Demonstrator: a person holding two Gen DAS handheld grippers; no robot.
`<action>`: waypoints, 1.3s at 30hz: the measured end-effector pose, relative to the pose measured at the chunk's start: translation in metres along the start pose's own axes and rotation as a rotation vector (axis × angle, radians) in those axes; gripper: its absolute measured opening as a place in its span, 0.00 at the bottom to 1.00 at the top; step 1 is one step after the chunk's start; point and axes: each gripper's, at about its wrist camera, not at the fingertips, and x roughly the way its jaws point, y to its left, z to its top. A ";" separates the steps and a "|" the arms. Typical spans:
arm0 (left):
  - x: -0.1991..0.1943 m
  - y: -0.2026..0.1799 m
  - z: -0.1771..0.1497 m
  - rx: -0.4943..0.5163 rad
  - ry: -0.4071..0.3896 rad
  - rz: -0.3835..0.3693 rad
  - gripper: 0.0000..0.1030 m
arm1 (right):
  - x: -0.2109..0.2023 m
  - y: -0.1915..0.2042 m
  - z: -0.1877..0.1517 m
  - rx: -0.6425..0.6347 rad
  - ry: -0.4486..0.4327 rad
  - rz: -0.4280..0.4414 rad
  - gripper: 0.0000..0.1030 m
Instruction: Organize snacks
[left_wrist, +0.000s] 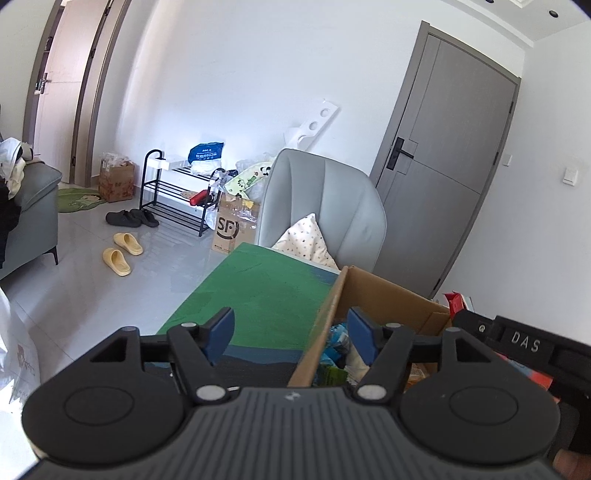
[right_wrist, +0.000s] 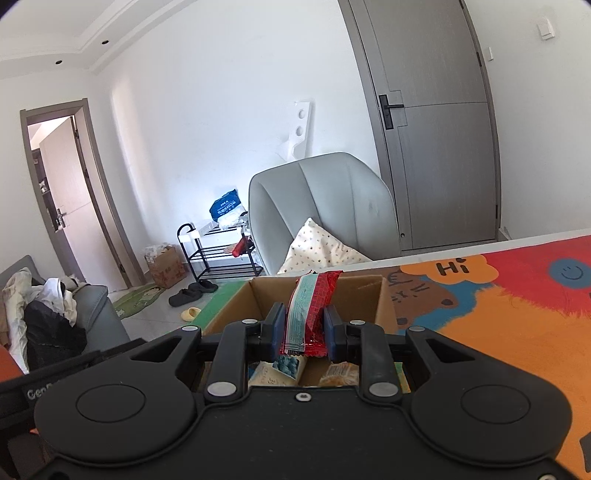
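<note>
A cardboard box (left_wrist: 391, 291) (right_wrist: 369, 295) stands on the table's colourful mat, with several snack packets (left_wrist: 336, 350) (right_wrist: 284, 369) lying inside. In the left wrist view my left gripper (left_wrist: 291, 332) is open over the box's left wall, with nothing between its blue pads. My right gripper (right_wrist: 304, 328) is shut on a red snack packet (right_wrist: 312, 306), which it holds upright above the box's open top. The right gripper's black body (left_wrist: 524, 343) shows at the right edge of the left wrist view.
The mat is green (left_wrist: 258, 288) left of the box and orange and red (right_wrist: 517, 314) to its right. A grey armchair (left_wrist: 325, 206) with a patterned cushion (left_wrist: 306, 240) stands behind the table. Farther off are a sofa (left_wrist: 29, 218), a shoe rack (left_wrist: 177, 192), slippers (left_wrist: 122, 251) and a grey door (left_wrist: 443, 166).
</note>
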 end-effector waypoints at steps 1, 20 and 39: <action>0.000 0.003 0.000 -0.005 0.000 0.002 0.66 | 0.002 0.001 0.001 0.001 0.003 0.003 0.23; -0.005 0.002 -0.001 0.005 -0.008 0.028 0.86 | -0.012 -0.015 -0.006 0.070 0.037 -0.023 0.39; -0.030 -0.050 -0.015 0.172 0.023 -0.051 1.00 | -0.086 -0.053 -0.019 0.115 -0.014 -0.132 0.76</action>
